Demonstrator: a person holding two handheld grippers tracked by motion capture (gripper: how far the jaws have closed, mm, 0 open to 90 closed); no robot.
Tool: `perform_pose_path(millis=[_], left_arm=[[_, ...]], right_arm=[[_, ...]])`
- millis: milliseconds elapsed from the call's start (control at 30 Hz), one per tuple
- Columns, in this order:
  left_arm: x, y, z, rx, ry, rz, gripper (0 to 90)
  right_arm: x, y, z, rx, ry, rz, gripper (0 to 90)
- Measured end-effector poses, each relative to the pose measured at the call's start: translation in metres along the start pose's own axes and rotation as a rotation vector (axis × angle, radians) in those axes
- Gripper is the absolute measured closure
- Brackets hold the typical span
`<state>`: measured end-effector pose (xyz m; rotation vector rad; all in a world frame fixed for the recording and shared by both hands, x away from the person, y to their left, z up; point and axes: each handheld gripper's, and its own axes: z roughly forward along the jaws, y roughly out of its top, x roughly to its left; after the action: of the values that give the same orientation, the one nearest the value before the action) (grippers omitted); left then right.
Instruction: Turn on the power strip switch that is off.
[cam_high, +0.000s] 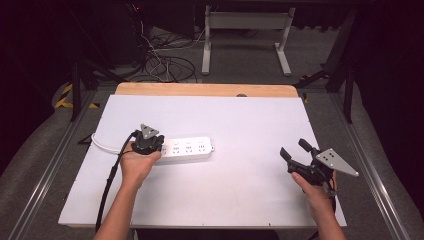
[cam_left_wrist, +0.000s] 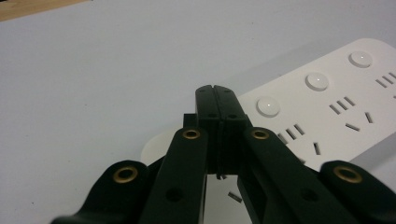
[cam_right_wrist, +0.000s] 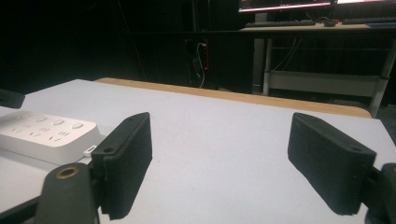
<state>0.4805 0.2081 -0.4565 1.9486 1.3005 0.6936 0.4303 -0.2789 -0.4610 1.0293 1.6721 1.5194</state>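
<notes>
A white power strip (cam_high: 187, 148) (cam_left_wrist: 327, 107) (cam_right_wrist: 42, 133) lies flat left of the middle of the white table (cam_high: 230, 190). It has several sockets and round buttons, and its white cord (cam_high: 100, 143) runs off to the left. My left gripper (cam_high: 148, 141) (cam_left_wrist: 215, 93) is shut with nothing between its jaws, and its tips point down over the strip's left end. Whether they touch the strip I cannot tell. My right gripper (cam_high: 293, 148) (cam_right_wrist: 226, 163) is open and empty, held low over the table's right side, well apart from the strip.
A wooden strip (cam_high: 205, 89) borders the table's far edge. Beyond it stand a white desk frame (cam_high: 245, 22) and loose cables on the floor (cam_high: 165, 62). Metal rails (cam_high: 50, 165) run along both sides of the table.
</notes>
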Motion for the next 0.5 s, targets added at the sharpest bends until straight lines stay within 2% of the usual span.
perform_pose_path(millis=[100, 300, 367, 500], left_arm=[[0.0006, -0.0016, 0.0027, 0.015, 0.017, 0.010, 90.0], [-0.0017, -0.0005, 0.0046, 0.014, 0.002, -0.005, 90.0], [-0.0013, -0.0010, 0.0062, 0.024, 0.012, 0.004, 90.0], [-0.0002, -0.0035, 0.0086, 0.040, 0.023, -0.003, 90.0]], right_arm=[[0.0003, -0.0004, 0.0004, 0.007, 0.001, 0.001, 22.4], [-0.0004, -0.0010, 0.0012, 0.018, -0.003, 0.003, 22.4], [-0.0002, -0.0009, 0.0011, 0.018, -0.004, 0.003, 22.4], [-0.0004, -0.0011, 0.0009, 0.018, -0.005, 0.002, 22.4]])
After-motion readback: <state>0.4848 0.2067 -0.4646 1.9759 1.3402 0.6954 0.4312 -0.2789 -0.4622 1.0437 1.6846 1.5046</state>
